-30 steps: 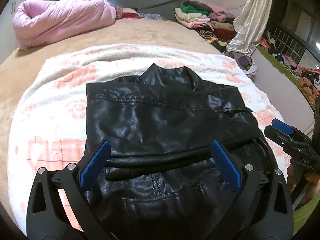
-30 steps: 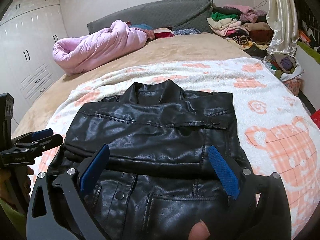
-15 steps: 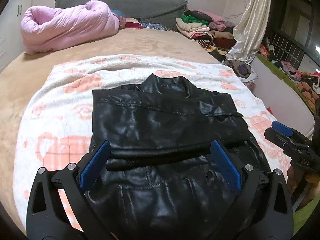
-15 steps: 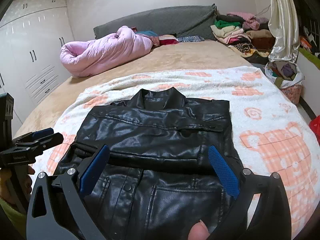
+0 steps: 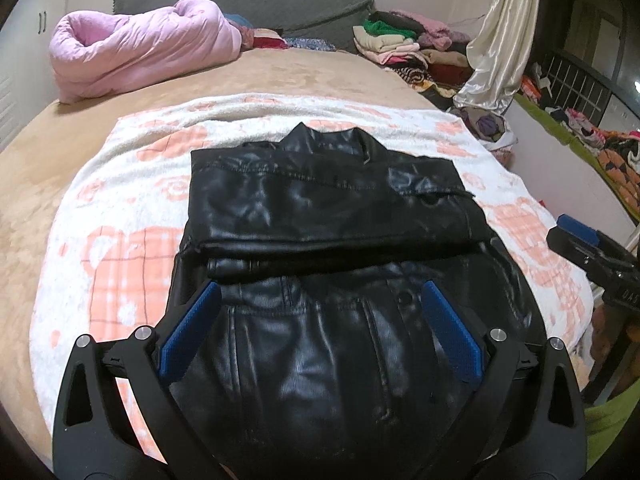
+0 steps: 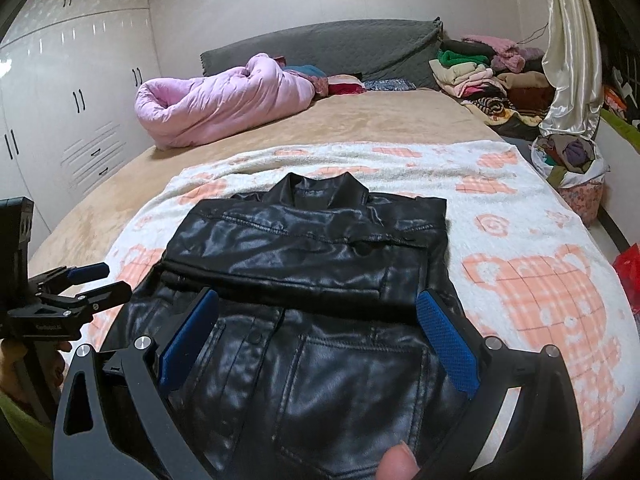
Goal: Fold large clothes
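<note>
Lying across both views, the black jacket runs collar at 12 o'clock to hem at 6. Left gripper and right gripper hang over the hem end with jaws wide open and empty, about equally near, so that unfolded lower half looks next.

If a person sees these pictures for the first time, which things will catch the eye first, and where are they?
First comes the shiny black leather jacket, lying partly folded on a white blanket with orange bears at the near end of the bed. Next is the rolled pink quilt at the far left, by the grey headboard. Both grippers, left and right, hang open above the jacket's near part.
</note>
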`<state>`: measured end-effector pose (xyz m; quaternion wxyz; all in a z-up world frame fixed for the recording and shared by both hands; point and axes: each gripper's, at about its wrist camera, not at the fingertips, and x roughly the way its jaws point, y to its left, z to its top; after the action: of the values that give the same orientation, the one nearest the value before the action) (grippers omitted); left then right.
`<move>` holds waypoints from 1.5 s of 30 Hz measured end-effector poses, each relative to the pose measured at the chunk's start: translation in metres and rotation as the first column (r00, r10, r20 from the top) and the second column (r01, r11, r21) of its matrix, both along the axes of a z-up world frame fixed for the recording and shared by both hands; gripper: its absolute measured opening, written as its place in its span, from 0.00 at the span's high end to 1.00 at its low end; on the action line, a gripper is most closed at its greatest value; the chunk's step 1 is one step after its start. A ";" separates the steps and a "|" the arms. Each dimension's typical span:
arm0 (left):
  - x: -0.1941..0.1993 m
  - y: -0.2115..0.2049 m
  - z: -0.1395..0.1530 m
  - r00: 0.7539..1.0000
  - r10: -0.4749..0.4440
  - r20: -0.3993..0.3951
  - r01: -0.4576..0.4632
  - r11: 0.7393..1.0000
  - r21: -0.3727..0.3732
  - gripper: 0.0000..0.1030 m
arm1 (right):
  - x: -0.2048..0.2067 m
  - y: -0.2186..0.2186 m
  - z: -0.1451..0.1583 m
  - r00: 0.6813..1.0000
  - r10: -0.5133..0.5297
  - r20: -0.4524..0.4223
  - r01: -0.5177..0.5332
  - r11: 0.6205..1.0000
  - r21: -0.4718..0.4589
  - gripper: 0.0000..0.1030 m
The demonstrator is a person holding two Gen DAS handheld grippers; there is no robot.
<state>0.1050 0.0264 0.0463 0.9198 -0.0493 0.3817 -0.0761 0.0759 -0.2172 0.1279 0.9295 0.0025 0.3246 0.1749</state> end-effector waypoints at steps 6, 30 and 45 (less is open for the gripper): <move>-0.014 -0.003 -0.011 1.000 0.007 -0.018 -0.006 1.000 0.030 0.09 | -0.014 -0.010 -0.006 1.000 0.012 -0.014 -0.012 1.000 -0.020 0.04; -0.057 0.005 -0.032 0.995 0.050 -0.081 -0.046 0.998 0.053 0.09 | -0.052 -0.050 -0.064 0.991 -0.027 -0.128 0.009 0.991 -0.136 0.04; -0.081 0.027 -0.072 0.978 0.106 -0.182 -0.088 0.991 0.102 0.09 | -0.064 -0.085 -0.106 0.964 -0.063 -0.258 0.024 0.988 -0.153 0.04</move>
<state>0.0237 0.0535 -0.0260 0.8837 -0.0317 0.4668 -0.0083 0.0118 -0.3021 0.0219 0.8798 -0.0366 0.4565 0.1278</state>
